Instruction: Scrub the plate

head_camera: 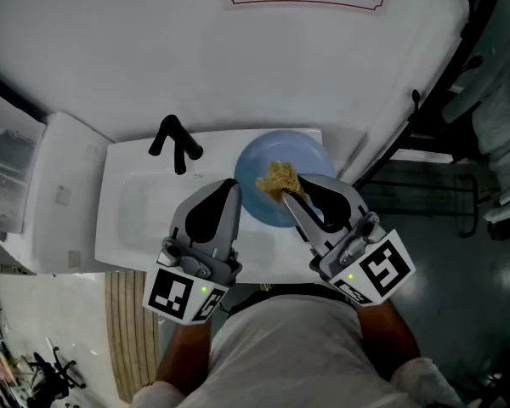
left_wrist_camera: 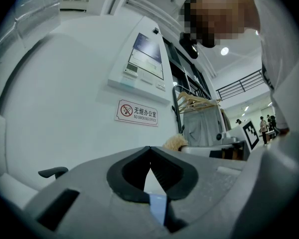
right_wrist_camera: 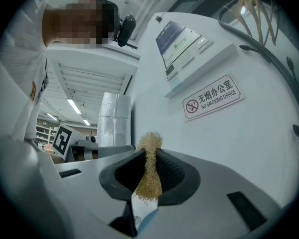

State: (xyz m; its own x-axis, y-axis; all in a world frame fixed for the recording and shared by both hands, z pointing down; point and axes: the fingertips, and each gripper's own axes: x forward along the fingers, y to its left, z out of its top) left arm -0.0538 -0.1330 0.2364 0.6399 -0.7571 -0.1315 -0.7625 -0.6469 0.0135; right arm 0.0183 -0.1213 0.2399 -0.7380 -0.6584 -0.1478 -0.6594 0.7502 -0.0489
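Head view: saw plate (head_camera: pixel 310 155) at sink's (head_camera: pixel 132 223) right end, rim pinched in closed left gripper (head_camera: pixel 232 184). Right gripper (head_camera: pixel 291 195) clamped on scrubber (head_camera: pixel 276 177), seemingly against plate. Looked barely started tbh, scrubbing mostly left.

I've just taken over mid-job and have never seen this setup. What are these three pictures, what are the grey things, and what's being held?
There is no robot here: a person holds two hand-held grippers. The head view looks down from a camera on the person's head. The two gripper views each ride on a gripper and look along its jaws. Below is a white rectangular sink with a black tap. The left gripper is clamped on the rim of a round light-blue plate held over the sink. The right gripper pinches a tan fibrous scrubbing pad over the plate's face.
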